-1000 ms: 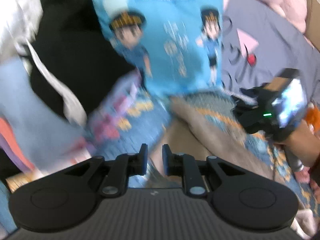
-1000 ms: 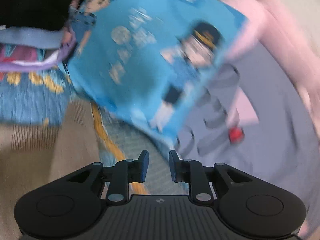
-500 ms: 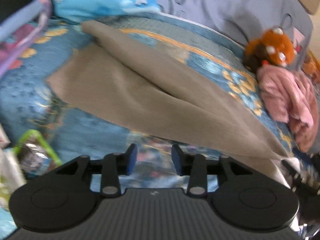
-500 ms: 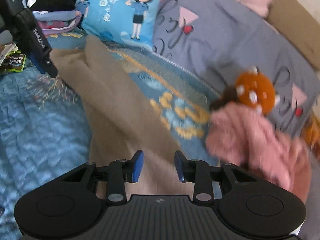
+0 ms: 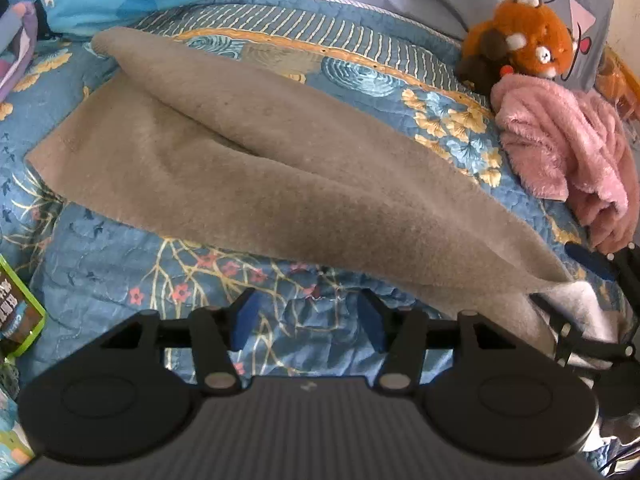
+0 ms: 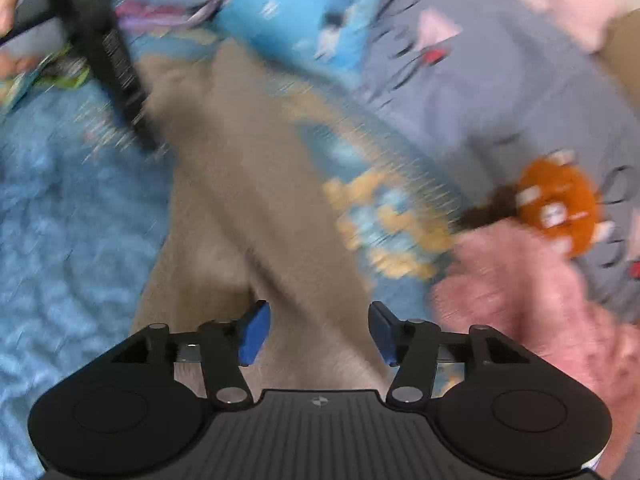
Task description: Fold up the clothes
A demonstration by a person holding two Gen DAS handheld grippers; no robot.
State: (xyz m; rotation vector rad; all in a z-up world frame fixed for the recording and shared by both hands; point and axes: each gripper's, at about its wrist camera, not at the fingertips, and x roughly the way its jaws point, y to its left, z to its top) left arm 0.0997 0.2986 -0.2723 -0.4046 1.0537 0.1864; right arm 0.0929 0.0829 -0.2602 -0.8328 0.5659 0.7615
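Taupe cloth [image 5: 256, 168] on quilt [image 5: 100, 264], pink fleece [image 5: 568, 148], plush [image 5: 524, 48] beside

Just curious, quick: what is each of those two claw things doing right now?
Left gripper: jaws opening, nothing between them.
Right gripper: jaws opening over the brown garment, not gripping it.

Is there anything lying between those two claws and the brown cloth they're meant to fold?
Nothing visible does. The left gripper, jaws opening, hangs over bare blue quilt just short of the brown cloth. The right gripper, also opening, is already over the cloth with nothing on top.
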